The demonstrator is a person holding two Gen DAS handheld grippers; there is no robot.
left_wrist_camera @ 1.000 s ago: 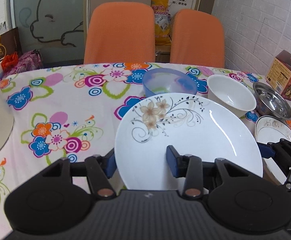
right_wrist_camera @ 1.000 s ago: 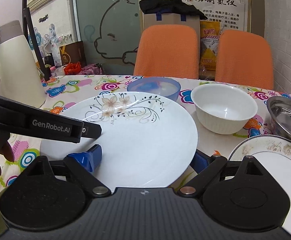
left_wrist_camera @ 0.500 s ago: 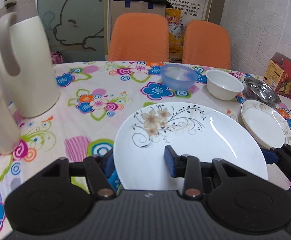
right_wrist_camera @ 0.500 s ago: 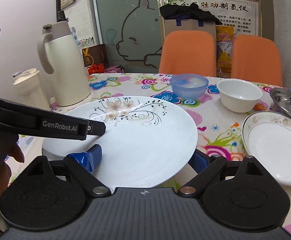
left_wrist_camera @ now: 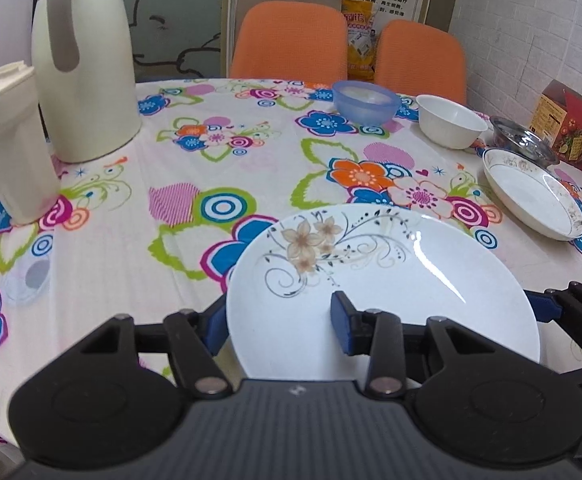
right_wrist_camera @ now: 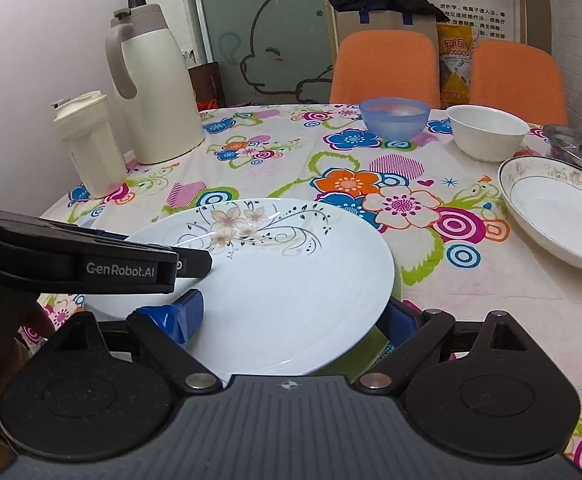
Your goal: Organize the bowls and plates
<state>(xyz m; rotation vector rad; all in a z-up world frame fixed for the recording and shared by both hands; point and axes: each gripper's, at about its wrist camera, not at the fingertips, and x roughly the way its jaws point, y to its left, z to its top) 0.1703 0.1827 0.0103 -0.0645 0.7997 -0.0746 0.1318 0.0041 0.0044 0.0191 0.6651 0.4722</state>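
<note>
— Where are we in sorting the dishes?

— We judge we are mid-carry: the flowered plate is lifted clear of the floral tablecloth, gripped by both tools at once. Our left gripper is clamped on the plate's near-left rim, one blue pad on top, the other beneath. Our right gripper is clamped across the near-right rim in the same way, its left pad lying on the plate's face.

— And what lies ahead?

— Ahead and to the right of both grippers rests the gold-rimmed plate, with the steel bowl just behind it. Further forward stand the white bowl and the blue bowl, side by side. Forward-left are the cream jug and a smaller container.

— So the next move?

— Probably we must bring the plate down level onto its resting place, perhaps stacked with the other plate, keeping both grips steady so it does not tip, then loosen both together.
</note>
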